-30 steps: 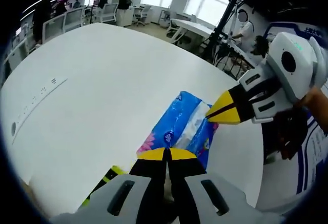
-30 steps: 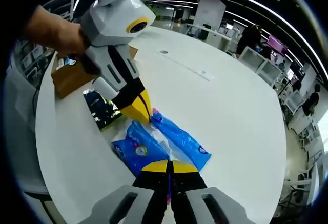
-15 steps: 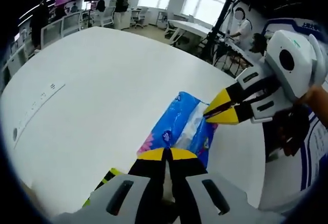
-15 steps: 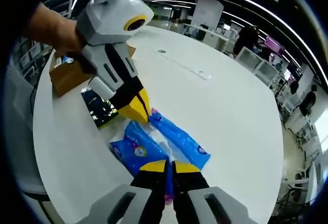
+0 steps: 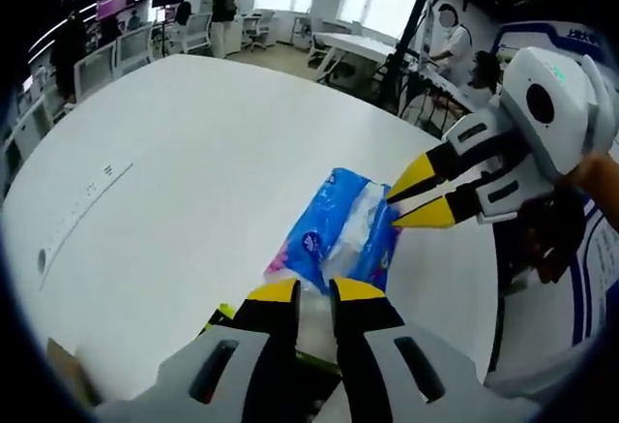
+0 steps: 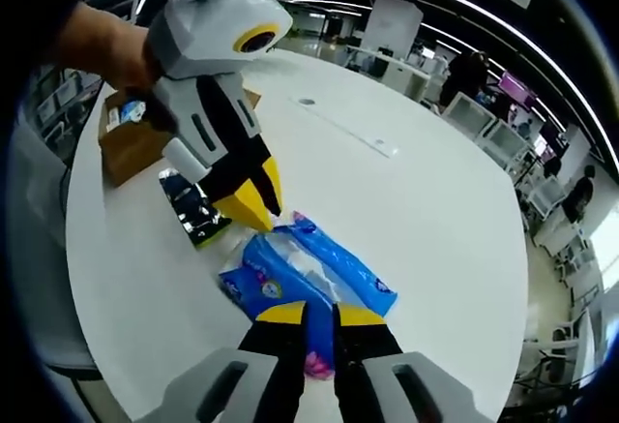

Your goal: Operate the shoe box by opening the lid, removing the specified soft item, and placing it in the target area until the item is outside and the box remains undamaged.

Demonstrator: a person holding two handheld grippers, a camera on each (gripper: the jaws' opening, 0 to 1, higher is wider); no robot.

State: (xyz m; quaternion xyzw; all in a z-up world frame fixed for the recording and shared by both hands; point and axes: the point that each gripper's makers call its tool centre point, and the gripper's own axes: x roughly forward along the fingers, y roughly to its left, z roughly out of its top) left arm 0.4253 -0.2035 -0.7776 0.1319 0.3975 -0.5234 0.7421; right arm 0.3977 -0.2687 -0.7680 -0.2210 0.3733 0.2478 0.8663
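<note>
With the blue tissue pack [image 6: 305, 278] lying on the white table [image 5: 184, 162] near its edge, just beside the brown box [image 6: 131, 142], both the left gripper [image 5: 314, 292] and right gripper [image 6: 319, 312] stand slightly parted at its ends and should release gently, lifting straight away.

Blue tissue pack [image 5: 338, 234] on white table [image 5: 193, 152], btwn both claws, jaws parted.

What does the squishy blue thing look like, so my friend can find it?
Look on the big white round table, between the two yellow-tipped grippers. It is a soft blue plastic pack with a clear white middle and a pink flower print, brighter than the small black packet and brown cardboard box beside it.
</note>
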